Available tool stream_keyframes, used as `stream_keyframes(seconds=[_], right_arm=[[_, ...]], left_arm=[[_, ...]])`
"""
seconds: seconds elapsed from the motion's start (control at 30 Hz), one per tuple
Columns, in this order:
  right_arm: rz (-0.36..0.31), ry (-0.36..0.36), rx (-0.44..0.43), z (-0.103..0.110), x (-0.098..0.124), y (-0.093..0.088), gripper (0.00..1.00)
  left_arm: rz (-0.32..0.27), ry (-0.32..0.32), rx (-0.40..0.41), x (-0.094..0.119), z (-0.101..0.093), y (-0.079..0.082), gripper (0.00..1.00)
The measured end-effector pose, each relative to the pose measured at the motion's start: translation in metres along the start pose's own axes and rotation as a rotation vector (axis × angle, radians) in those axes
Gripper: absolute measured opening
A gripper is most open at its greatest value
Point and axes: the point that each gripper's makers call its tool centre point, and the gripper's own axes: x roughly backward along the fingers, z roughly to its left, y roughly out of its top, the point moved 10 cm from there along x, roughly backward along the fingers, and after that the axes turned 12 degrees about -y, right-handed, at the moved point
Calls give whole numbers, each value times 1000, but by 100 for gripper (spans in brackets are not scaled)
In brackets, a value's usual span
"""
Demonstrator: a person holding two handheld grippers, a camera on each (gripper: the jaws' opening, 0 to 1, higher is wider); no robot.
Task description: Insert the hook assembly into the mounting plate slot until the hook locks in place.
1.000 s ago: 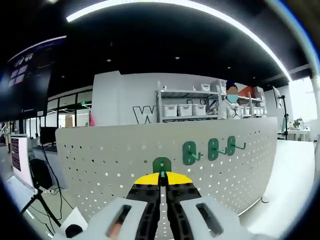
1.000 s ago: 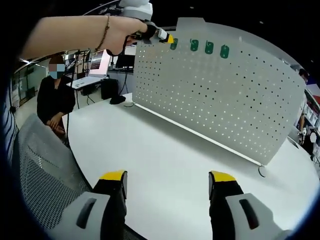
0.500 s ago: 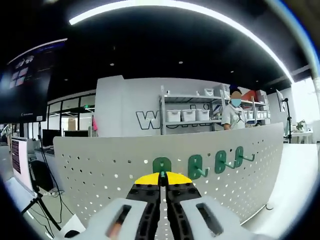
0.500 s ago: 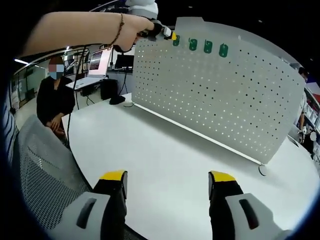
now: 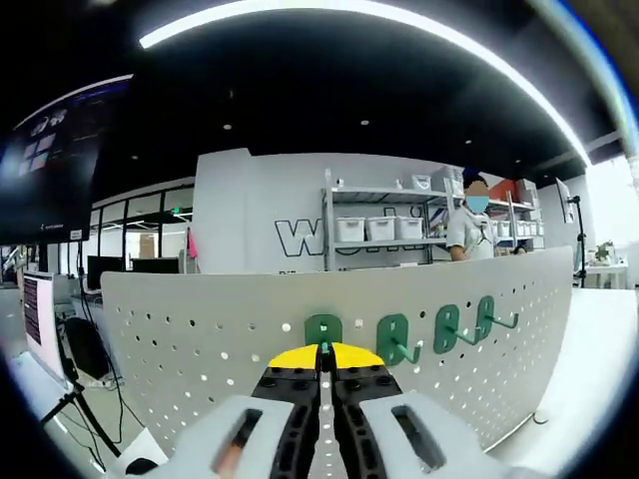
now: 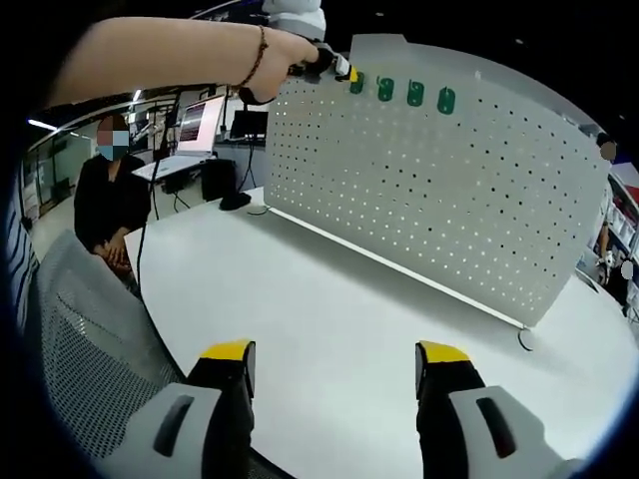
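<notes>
Green plastic, light and stiff, the hook assembly (image 5: 322,328) sits pinched by its flat back tab in my left gripper (image 5: 321,351) at the mounting plate's (image 6: 439,190) top edge, seemingly seated, while my right gripper (image 6: 334,351) hangs wide open over the tabletop (image 6: 329,289).

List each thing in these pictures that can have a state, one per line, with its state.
Left tongs: shut on the green hook, held at the pegboard's top row.
Right tongs: open, empty, above the white table.
Green hook: gripped, against the pegboard.
Three other green hooks: mounted on the pegboard.
Pegboard: upright on the table.
</notes>
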Motion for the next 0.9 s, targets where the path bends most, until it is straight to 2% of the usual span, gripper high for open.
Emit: stream_keyframes(seconds=[0.43,0.9], right_arm=[[-7,1,-4,0,0,0,61],[-9,-6,-1,-1,1,0,61]], left_arm=[[36,14,61,-5,1,-4,1],[50,11,55,-2,-3,-4,1]])
